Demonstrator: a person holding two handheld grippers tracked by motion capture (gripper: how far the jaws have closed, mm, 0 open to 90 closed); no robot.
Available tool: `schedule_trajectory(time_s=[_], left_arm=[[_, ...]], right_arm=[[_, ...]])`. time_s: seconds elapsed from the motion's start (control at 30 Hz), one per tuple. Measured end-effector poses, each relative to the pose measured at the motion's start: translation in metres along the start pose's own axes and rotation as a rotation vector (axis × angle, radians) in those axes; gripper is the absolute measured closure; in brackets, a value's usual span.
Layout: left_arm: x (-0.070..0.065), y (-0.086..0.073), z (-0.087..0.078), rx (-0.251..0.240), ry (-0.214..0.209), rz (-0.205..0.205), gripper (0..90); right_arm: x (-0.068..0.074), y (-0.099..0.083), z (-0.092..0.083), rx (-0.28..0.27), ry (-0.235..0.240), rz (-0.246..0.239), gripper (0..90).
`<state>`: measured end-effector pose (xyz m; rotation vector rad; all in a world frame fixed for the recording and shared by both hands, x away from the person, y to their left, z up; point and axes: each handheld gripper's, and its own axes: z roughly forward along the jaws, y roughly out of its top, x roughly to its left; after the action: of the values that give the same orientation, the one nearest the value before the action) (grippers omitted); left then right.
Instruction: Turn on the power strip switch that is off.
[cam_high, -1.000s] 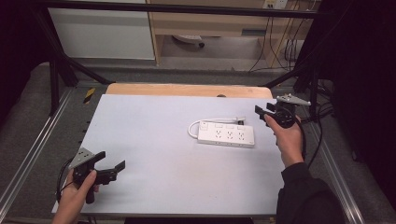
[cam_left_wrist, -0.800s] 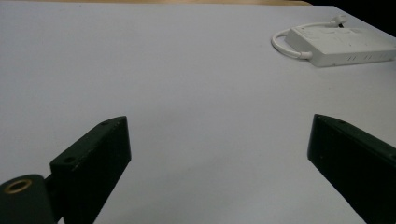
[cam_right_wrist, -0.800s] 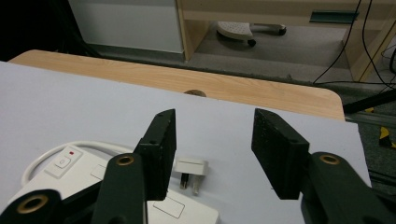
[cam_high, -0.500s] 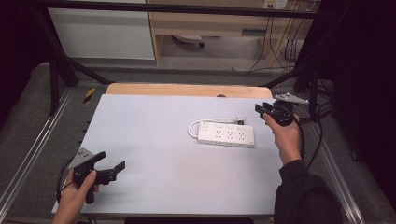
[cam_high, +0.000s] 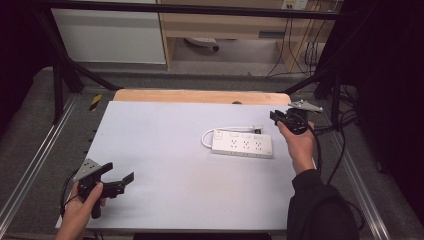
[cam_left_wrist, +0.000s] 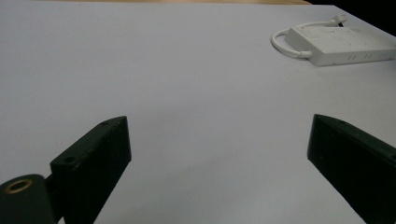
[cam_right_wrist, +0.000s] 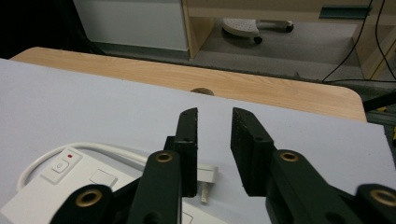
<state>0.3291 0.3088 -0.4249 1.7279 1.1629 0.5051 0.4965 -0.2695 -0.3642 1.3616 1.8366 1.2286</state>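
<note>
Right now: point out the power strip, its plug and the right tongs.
power strip (cam_high: 242, 145), high view, middle of its white top.
plug (cam_right_wrist: 205, 175), right gripper view, white body.
right tongs (cam_right_wrist: 214, 140), right gripper view, gap between the tips.

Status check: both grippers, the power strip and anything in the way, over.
Left gripper open, empty, near table corner. Right gripper jaws just been closing, narrow gap, nothing between, above plug. Power strip flat, untouched. No obstruction seen.

Left tongs (cam_high: 116, 176) held low, jaws spread wide, right tongs (cam_high: 279, 116) raised, jaws just narrowing, nothing between
</note>
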Motion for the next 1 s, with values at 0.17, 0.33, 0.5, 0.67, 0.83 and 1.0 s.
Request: schedule_trajectory(time_s=[0.17, 0.33, 0.5, 0.67, 0.83, 1.0], left_arm=[[0.0, 0.0, 0.0, 0.001, 0.0, 0.002, 6.2], [0.0, 0.0, 0.0, 0.002, -0.002, 0.004, 6.2], [0.0, 0.0, 0.0, 0.002, -0.001, 0.005, 6.2], [0.0, 0.0, 0.0, 0.002, -0.001, 0.005, 6.2], [0.0, 0.0, 0.0, -0.001, -0.004, 0.006, 6.2], [0.0, 0.0, -0.001, 0.003, 0.0, 0.007, 6.2]], right_arm=[[0.005, -0.002, 0.006, -0.003, -0.003, -0.01, 77.9], [0.008, -0.003, 0.009, 0.002, 0.003, -0.018, 78.8], [0.008, -0.008, 0.015, 0.019, 0.003, -0.013, 78.8], [0.008, -0.015, 0.02, 0.037, 0.001, -0.006, 79.3], [0.009, -0.019, 0.023, 0.044, 0.003, -0.012, 80.9], [0.01, -0.024, 0.027, 0.054, 0.004, -0.018, 83.0]])
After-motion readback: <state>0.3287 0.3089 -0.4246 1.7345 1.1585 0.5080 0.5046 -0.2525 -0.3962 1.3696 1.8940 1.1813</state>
